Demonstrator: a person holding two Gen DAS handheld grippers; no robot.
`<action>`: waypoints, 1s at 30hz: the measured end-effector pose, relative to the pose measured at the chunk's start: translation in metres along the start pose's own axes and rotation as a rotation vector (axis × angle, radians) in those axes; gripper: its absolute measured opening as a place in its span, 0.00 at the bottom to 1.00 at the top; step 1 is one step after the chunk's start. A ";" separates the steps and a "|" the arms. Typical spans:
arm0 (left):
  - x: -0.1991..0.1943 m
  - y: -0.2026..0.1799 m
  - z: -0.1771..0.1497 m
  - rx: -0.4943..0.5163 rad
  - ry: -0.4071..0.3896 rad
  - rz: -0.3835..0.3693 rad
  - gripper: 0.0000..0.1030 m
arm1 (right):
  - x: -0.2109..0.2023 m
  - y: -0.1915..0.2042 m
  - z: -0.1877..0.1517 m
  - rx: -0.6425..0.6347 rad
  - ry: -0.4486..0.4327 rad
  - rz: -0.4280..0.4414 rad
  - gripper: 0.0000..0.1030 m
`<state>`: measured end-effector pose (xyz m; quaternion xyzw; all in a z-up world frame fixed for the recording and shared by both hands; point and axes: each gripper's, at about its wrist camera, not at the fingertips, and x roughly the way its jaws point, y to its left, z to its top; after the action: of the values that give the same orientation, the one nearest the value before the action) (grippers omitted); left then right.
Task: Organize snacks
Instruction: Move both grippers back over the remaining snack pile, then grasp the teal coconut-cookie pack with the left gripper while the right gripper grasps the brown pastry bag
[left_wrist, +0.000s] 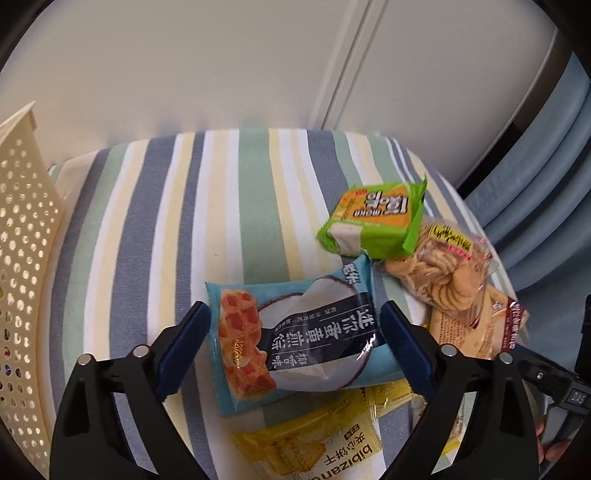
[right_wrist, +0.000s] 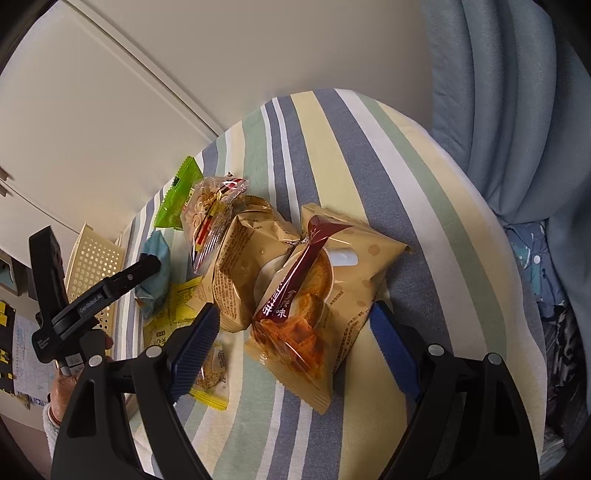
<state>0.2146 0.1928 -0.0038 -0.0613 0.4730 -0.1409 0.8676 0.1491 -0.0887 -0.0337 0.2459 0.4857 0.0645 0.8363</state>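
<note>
Nearest our left tongs (left_wrist: 293, 339) lay a yellow biscuit packet (left_wrist: 314, 443), just below the spread fingers. Between those fingers, which stood wide apart and gripped nothing, sat a light-blue waffle packet (left_wrist: 295, 332) on the striped worktop (left_wrist: 166, 221); whether the pads touched it we could not tell. Beyond the tongs, to their right, a green cracker pack (left_wrist: 373, 221) rested against a clear bag of round biscuits (left_wrist: 443, 269). Far to the left stood a cream perforated basket (left_wrist: 22, 258); its contents were hidden from us.

Our right tongs (right_wrist: 295, 347) were likewise wide open and held nothing. Between their fingers lay a tan pastry packet with a maroon band (right_wrist: 321, 295), and a second tan packet (right_wrist: 247, 269) leaned against it on the left. A hand (right_wrist: 61, 387) showed at the lower left.
</note>
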 end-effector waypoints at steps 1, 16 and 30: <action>-0.004 0.001 -0.001 -0.006 -0.012 -0.004 0.86 | 0.000 0.000 0.000 0.003 -0.001 0.002 0.80; -0.043 0.042 -0.002 -0.070 -0.074 -0.083 0.85 | 0.004 0.001 0.004 -0.017 0.035 -0.047 0.85; -0.019 0.022 -0.013 0.306 0.021 0.052 0.93 | 0.006 0.005 0.003 -0.013 0.031 -0.043 0.85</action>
<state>0.1983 0.2194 -0.0012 0.0853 0.4565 -0.1896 0.8651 0.1556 -0.0833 -0.0351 0.2291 0.5033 0.0532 0.8315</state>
